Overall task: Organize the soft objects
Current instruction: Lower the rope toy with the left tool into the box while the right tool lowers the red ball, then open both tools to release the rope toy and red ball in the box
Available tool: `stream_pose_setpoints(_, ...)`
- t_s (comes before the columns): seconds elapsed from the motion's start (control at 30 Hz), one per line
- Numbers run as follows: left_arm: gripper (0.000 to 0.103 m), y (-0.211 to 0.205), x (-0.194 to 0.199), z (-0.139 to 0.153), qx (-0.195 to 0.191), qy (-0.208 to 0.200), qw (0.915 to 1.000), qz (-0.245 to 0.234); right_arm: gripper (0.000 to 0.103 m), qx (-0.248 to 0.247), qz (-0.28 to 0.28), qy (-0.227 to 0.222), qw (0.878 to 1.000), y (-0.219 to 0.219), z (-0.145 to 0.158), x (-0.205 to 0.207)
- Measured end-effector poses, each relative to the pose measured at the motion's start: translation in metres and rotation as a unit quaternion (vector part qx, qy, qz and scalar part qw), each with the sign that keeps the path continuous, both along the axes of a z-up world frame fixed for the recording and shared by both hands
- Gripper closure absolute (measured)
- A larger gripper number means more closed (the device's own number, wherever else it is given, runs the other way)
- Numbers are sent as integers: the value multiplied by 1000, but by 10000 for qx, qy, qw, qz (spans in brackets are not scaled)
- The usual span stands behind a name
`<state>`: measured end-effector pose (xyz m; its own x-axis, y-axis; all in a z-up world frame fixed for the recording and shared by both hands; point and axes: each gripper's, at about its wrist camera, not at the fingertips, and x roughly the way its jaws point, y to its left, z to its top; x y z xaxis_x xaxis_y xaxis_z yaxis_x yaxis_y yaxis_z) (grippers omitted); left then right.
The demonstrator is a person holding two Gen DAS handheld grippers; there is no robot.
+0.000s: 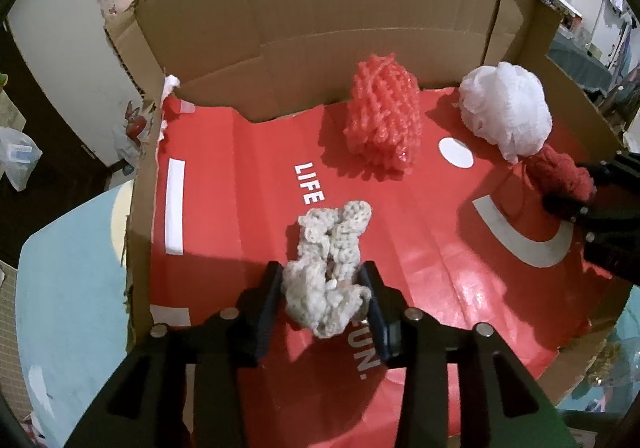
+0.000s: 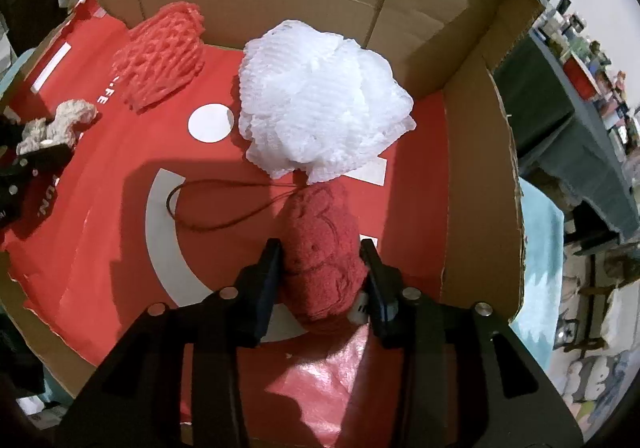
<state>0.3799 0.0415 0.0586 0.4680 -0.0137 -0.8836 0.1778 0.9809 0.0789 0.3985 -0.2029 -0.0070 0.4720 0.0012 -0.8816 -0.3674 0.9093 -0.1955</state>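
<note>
A grey-white crocheted piece [image 1: 332,248] lies on the red floor of a cardboard box [image 1: 360,16]. My left gripper [image 1: 322,270] has it between its fingers, both pads touching its sides. A dark red yarn ball [image 2: 320,256] rests on the floor at the box's right side. My right gripper [image 2: 321,246] holds it the same way, pads against both flanks, and a loose strand [image 2: 208,208] trails left. In the left wrist view, the yarn ball [image 1: 560,174] and the right gripper [image 1: 580,192] show at the right edge.
A pink foam net [image 1: 382,116] and a white mesh puff [image 1: 506,108] stand by the back wall; the puff [image 2: 320,100] sits just beyond the yarn ball. Cardboard walls close off the back and right. A light blue table [image 1: 68,280] surrounds the box.
</note>
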Motion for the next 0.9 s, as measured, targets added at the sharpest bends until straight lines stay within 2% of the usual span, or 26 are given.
stream_pose_setpoints(0.2,43,-3,-8,14,-150,-211,9996,-118,49,-56,92,-68,9999,4,2,-15)
stream_pose_setpoints(0.23,37,-4,-10,17,-140,-259,9995,-135,49,-65,103,-96,9999,5,3,-17)
stream_pose_setpoints(0.33,30,-8,-21,29,-101,-519,9985,-171,47,-69,112,-139,9998,14,5,-21)
stream_pose_setpoints(0.37,30,-9,-25,31,-100,-566,9982,-188,44,-74,109,-163,9998,13,7,-23)
stream_pose_setpoints(0.4,28,-9,-28,36,-110,-629,9978,-200,37,-89,94,-222,9997,14,10,-26)
stream_pose_setpoints(0.47,27,-9,-35,45,-180,-753,9968,-193,31,-88,85,-321,9994,13,16,-28)
stream_pose_setpoints(0.77,15,-4,-75,90,-412,-1382,9894,-165,30,163,-64,-683,9975,2,55,-52)
stream_pose_setpoints(0.9,12,-4,-104,113,-556,-1758,9827,-145,25,424,-82,-999,9941,-10,87,-62)
